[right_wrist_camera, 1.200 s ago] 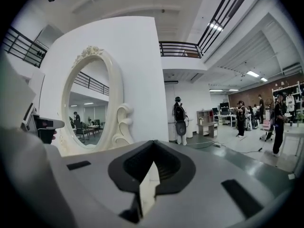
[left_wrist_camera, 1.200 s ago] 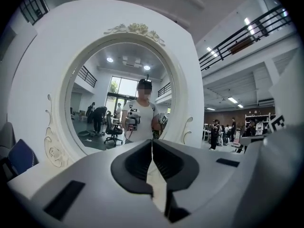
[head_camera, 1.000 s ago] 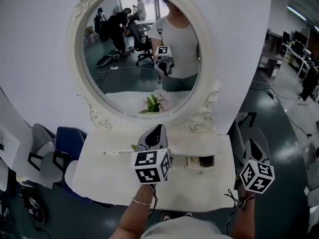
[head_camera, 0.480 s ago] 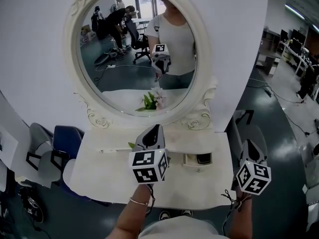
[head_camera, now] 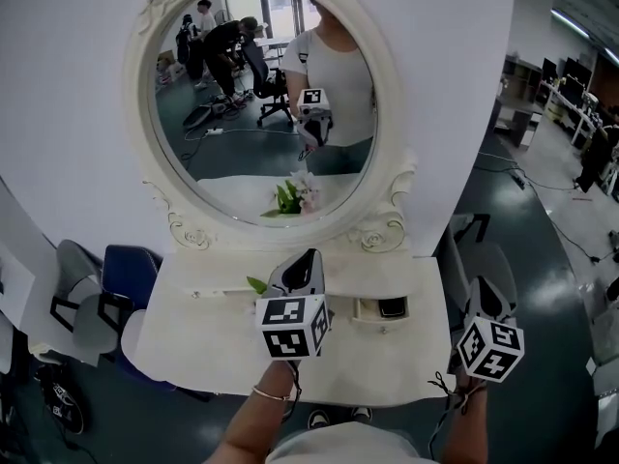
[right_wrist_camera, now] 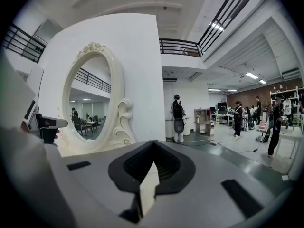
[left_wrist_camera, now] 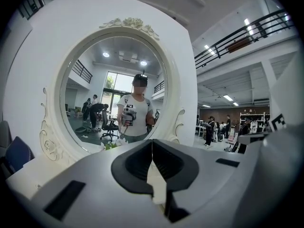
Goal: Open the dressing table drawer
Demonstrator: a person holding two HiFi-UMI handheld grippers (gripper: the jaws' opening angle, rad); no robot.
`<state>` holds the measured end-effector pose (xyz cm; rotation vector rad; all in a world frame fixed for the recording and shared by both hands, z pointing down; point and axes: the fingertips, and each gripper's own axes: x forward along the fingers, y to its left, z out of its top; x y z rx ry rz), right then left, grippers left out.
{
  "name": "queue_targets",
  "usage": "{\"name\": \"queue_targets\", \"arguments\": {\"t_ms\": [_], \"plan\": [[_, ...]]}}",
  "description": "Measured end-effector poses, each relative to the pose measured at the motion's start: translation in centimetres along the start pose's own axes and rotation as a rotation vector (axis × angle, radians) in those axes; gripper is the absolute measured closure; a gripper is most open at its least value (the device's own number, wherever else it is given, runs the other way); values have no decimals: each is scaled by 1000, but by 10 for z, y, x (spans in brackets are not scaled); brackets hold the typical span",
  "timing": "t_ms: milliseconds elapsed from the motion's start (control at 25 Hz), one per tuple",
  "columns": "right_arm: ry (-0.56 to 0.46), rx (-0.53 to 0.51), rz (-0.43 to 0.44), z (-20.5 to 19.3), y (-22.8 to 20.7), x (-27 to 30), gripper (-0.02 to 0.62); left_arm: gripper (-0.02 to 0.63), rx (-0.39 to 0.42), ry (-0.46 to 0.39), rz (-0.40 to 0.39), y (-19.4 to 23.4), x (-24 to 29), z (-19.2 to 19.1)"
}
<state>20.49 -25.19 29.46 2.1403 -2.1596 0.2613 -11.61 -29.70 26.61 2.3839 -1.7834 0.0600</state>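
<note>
We hold the left gripper (head_camera: 310, 255), jaws together, over the table (head_camera: 193, 341) by the open drawer (head_camera: 383, 309). Our right gripper (head_camera: 482, 284), closed too, hangs beside the table

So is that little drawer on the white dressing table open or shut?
Open. The small cream drawer stands pulled out below the oval mirror, and the head view looks down on a dark object lying inside.

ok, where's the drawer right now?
Head view: the drawer is right of centre on the dressing table, just below the mirror frame's lower right scroll. It lies between the left gripper and the right gripper.
</note>
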Motion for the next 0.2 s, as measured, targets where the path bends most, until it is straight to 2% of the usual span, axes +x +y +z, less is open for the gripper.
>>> {"name": "queue_targets", "arguments": {"t_ms": [200], "plan": [[-2,-2,-7,2,-2,1,592,586,-5,3,-1,-1,3,-2]]}}
